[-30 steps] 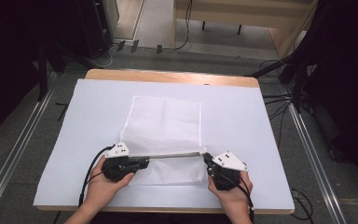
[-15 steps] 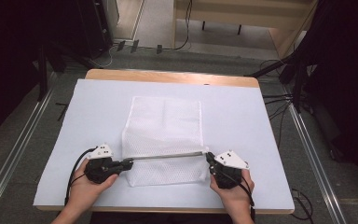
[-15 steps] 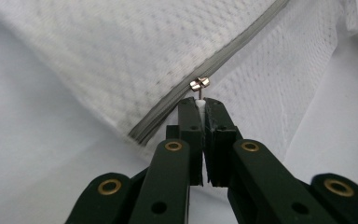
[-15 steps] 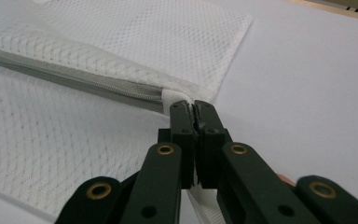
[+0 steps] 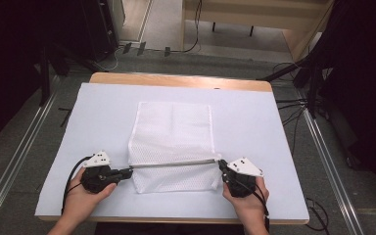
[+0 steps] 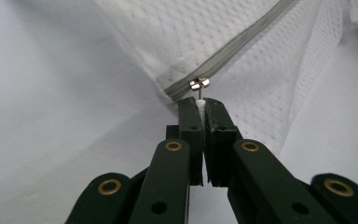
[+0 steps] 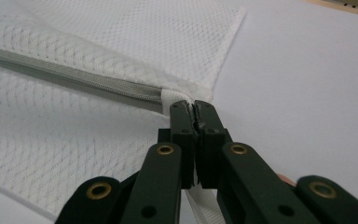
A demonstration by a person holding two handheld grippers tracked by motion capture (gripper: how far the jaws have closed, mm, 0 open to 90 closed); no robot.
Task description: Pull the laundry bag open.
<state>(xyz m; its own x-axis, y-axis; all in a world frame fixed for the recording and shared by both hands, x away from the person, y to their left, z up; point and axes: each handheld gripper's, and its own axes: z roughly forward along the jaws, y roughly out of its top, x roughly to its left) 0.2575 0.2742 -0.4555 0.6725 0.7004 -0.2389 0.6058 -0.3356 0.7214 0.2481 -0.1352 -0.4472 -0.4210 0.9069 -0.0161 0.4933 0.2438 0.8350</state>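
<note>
A white mesh laundry bag (image 5: 174,132) lies flat in the middle of the table, with a grey zipper (image 5: 176,163) running across its near part. My left gripper (image 5: 129,171) sits at the zipper's left end. In the left gripper view, that gripper (image 6: 200,100) is shut on the white pull tab just below the metal slider (image 6: 199,84). My right gripper (image 5: 221,166) is at the zipper's right end. In the right gripper view, it (image 7: 193,105) is shut on the bag's corner fabric (image 7: 177,95) where the zipper (image 7: 74,77) stops. The zipper looks closed along its length.
The bag rests on a white sheet (image 5: 274,127) that covers the wooden table (image 5: 176,80). Both hands rest near the table's front edge. Cables and dark stands (image 5: 308,83) surround the table on the floor.
My left gripper has moved left along the zipper, drawing the slider to the bag's left edge. The right gripper has stayed in place, holding the right corner.
</note>
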